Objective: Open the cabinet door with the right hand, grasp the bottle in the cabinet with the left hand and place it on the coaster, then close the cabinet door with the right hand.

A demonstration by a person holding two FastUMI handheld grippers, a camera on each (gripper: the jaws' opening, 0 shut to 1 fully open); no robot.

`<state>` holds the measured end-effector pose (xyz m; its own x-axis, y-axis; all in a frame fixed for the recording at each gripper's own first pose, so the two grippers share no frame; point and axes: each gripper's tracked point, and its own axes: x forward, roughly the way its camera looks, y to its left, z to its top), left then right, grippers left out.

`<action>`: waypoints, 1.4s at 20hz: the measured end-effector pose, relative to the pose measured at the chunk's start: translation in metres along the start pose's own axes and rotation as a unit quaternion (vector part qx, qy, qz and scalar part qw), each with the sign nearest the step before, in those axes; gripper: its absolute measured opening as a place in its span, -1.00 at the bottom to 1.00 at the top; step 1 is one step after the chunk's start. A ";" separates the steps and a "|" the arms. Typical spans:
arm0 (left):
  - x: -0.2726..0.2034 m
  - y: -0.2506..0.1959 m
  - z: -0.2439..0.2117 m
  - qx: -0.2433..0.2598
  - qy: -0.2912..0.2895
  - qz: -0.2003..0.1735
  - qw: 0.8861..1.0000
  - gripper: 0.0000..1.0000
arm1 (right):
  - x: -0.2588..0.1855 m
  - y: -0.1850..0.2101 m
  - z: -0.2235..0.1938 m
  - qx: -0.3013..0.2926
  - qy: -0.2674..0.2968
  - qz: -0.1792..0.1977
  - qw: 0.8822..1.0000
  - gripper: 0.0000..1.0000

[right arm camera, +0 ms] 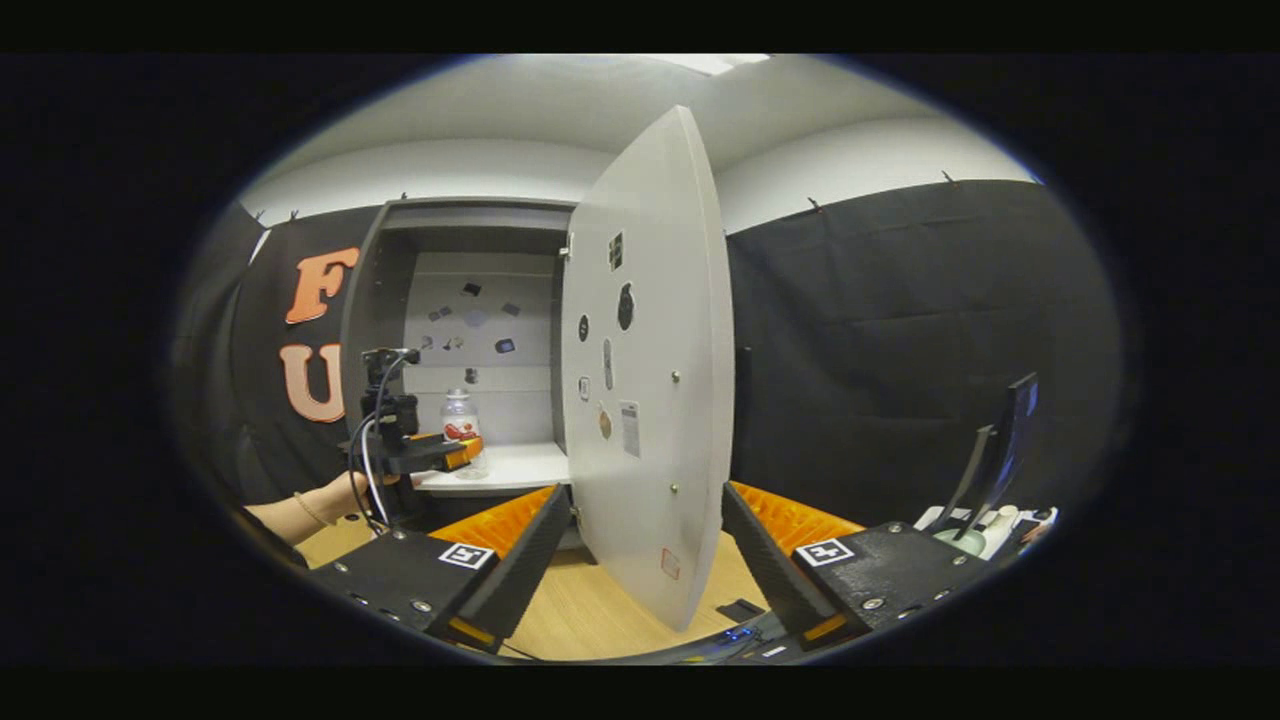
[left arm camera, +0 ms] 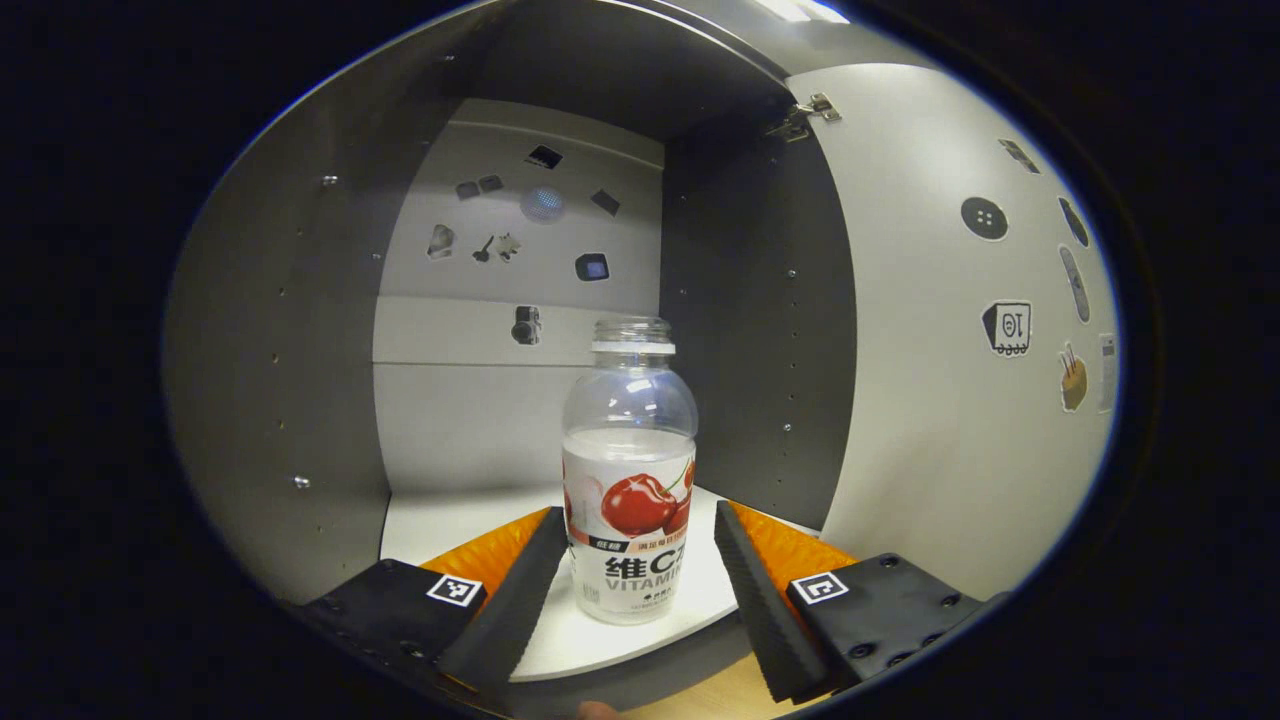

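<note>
A clear bottle (left arm camera: 630,470) with a cherry label and no cap stands upright on the white shelf (left arm camera: 450,520) inside the grey cabinet. My left gripper (left arm camera: 640,512) is open, with a finger on each side of the bottle's lower half and a small gap on both sides. The cabinet door (left arm camera: 950,350) is swung open at the right. In the right gripper view, the door (right arm camera: 650,400) stands open just ahead of my open right gripper (right arm camera: 644,492). Farther left, a hand (right arm camera: 330,495) holds the left gripper (right arm camera: 440,455) at the bottle (right arm camera: 460,415).
The cabinet stands on a wooden table (right arm camera: 590,610). A small dark flat square (right arm camera: 740,608) lies on the table below the door. A dark stand and some pale items (right arm camera: 985,515) sit at the far right. Stickers dot the cabinet's back wall (left arm camera: 520,250).
</note>
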<state>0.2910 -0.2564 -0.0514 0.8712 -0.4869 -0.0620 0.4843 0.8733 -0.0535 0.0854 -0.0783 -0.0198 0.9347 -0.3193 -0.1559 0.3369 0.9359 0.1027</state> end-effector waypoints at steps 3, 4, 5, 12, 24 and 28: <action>0.014 0.004 -0.004 -0.008 0.005 0.002 1.000 0.99 | 0.000 0.000 -0.003 0.004 0.008 -0.001 1.000 0.88; 0.017 0.005 -0.005 -0.011 0.009 0.001 1.000 0.97 | 0.000 0.001 -0.004 0.005 0.011 -0.002 1.000 0.87; 0.021 0.006 -0.007 -0.013 0.011 0.002 1.000 0.93 | 0.000 0.002 -0.004 0.006 0.012 0.000 1.000 0.87; 0.022 0.008 -0.009 -0.013 0.016 -0.003 1.000 0.73 | 0.004 0.009 -0.007 0.000 0.019 0.011 1.000 0.88; -0.074 -0.005 0.004 0.026 -0.013 -0.025 0.999 0.67 | 0.012 0.028 -0.007 -0.015 0.007 0.034 0.999 0.87; -0.135 -0.003 -0.001 0.018 -0.018 0.000 1.000 0.67 | 0.018 0.033 -0.002 -0.042 -0.012 0.057 0.997 0.88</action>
<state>0.1721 -0.1937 -0.0439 0.8736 -0.4859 -0.0256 0.4856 0.8740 -0.0166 0.1126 -0.0531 -0.0216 0.9691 -0.2123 -0.1252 0.2184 0.9752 0.0363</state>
